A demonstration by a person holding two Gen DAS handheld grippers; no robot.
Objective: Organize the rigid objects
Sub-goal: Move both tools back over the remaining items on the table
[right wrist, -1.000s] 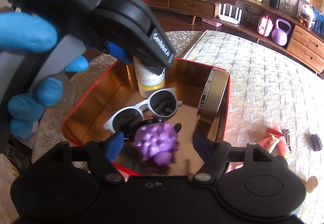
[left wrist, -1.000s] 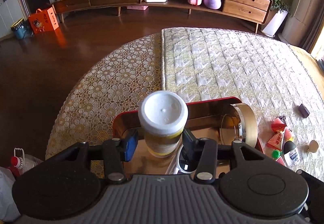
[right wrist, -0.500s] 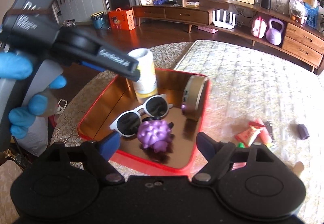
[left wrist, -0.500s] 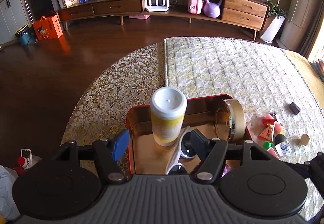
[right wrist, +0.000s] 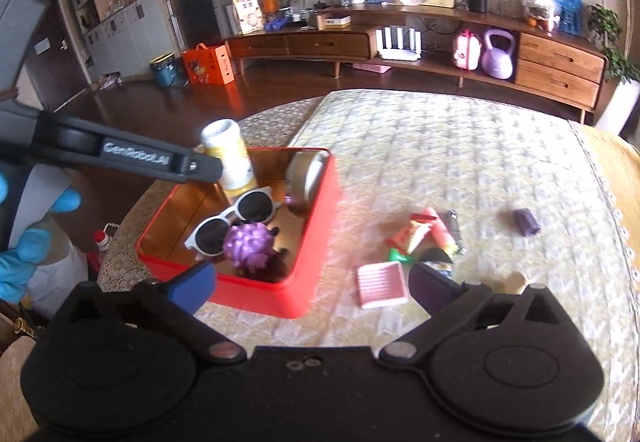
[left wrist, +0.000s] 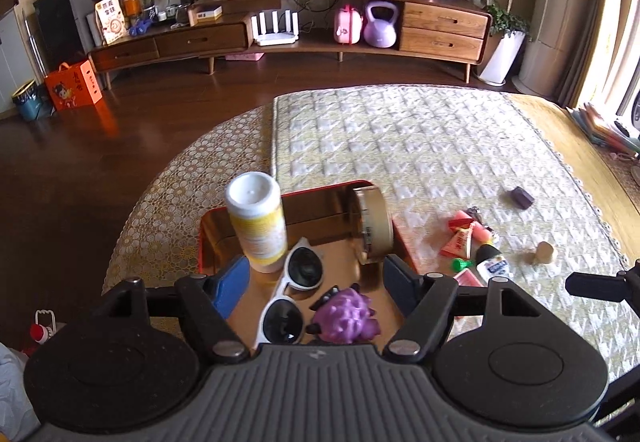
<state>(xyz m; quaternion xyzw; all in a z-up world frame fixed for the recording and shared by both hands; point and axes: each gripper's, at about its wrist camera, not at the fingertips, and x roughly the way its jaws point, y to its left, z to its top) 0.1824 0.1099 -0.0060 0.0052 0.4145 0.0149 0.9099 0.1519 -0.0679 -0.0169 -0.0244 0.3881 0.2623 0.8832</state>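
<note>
A red tin box [right wrist: 316,218] [left wrist: 401,242] with a gold inside holds a white-capped yellow bottle [left wrist: 256,218] [right wrist: 230,154] standing upright, white sunglasses [left wrist: 294,290] [right wrist: 234,216], a purple spiky toy [left wrist: 346,316] [right wrist: 250,242] and a tape roll [left wrist: 372,226] [right wrist: 306,176] on edge. My left gripper [left wrist: 316,282] is open and empty, above the box's near side. My right gripper [right wrist: 312,282] is open and empty, near the box's right front corner and a pink ridged square [right wrist: 382,284].
Small items lie on the quilted cloth right of the box: red packets [left wrist: 464,234] [right wrist: 420,232], a black-capped tube [left wrist: 490,260], a dark purple block [left wrist: 522,197] [right wrist: 527,222], a cork-like stopper [left wrist: 545,253]. The round table's edge [left wrist: 132,218] drops to the floor on the left.
My left gripper let go of the yellow bottle, opened and drew back; the bottle stands in the box. My right gripper pulled back and swung right, away from the purple toy.
</note>
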